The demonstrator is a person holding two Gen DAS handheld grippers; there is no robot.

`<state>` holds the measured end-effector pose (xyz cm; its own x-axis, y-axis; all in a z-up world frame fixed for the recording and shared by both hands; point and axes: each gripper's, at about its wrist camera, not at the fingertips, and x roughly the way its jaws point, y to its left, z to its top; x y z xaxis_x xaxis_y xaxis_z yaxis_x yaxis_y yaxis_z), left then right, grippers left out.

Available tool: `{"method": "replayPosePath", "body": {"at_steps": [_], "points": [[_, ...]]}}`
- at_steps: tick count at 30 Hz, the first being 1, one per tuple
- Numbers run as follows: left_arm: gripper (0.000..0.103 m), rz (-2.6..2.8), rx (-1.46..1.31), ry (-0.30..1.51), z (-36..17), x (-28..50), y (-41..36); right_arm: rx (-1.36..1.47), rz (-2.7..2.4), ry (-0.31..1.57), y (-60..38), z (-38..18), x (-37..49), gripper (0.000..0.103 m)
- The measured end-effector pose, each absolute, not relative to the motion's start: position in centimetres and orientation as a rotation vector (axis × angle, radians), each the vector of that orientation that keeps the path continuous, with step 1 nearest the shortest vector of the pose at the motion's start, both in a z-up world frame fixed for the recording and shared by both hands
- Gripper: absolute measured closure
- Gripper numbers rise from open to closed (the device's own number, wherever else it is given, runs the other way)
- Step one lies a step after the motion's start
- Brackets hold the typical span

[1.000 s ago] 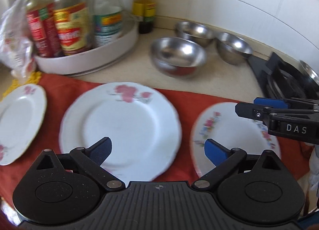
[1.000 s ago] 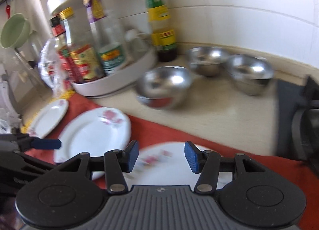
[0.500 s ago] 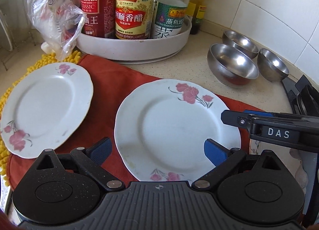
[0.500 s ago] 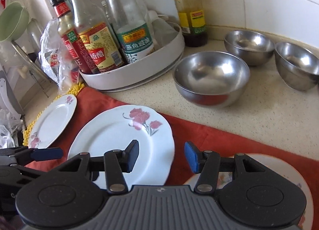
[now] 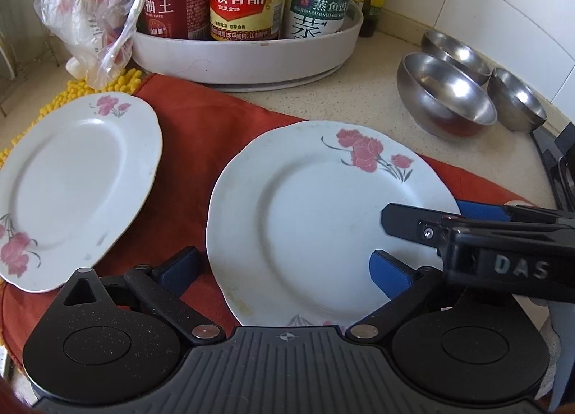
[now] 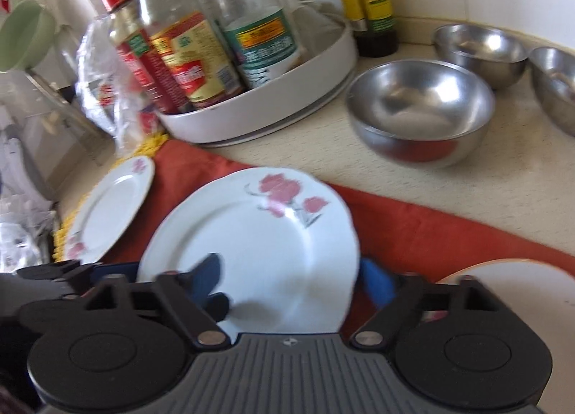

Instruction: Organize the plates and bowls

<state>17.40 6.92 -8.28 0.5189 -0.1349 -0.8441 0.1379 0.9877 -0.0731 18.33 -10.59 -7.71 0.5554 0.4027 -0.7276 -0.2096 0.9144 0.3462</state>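
While both tongs stand wide and hold nothing, the big plate [image 5: 323, 220] lies flat on the red cloth [image 5: 201, 134].
It looks hard, smooth, slippery and easy to break; the right tongs [image 6: 287, 283], just opened, should pinch its thin rim, beside the left tongs [image 5: 284, 266].

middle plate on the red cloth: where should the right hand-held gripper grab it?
Probably at the rim. The middle plate lies flat on the red cloth, so only its thin scalloped edge can be pinched. Come in low from its right edge, where the right hand-held gripper, jaws just opened wide, already straddles it. One finger must slip under.
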Motion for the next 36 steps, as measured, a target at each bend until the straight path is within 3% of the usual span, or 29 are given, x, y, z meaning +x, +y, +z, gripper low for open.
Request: {"method": "replayPosePath", "body": {"at_steps": [7, 11, 15, 28, 36], "points": [[0.0, -0.162, 0.011, 0.986, -8.5, 17.4, 7.0, 0.264, 0.418, 0.925, -10.9, -7.8, 18.5, 0.0], [0.0, -0.166, 0.013, 0.984, -8.4, 17.5, 7.0, 0.209, 0.384, 0.92, -10.6, -7.5, 18.6, 0.023], [0.002, -0.182, 0.017, 0.982, -8.4, 17.7, 6.9, 0.204, 0.378, 0.921, -10.7, -7.5, 18.9, 0.023], [0.008, -0.206, 0.03, 0.932, -8.3, 18.4, 6.8, 0.277, 0.336, 0.932, -11.8, -7.3, 18.8, 0.042], [0.012, -0.185, 0.014, 0.938, -7.7, 18.1, 7.4, 0.29, 0.338, 0.917, -11.8, -6.7, 18.3, 0.043]]}}
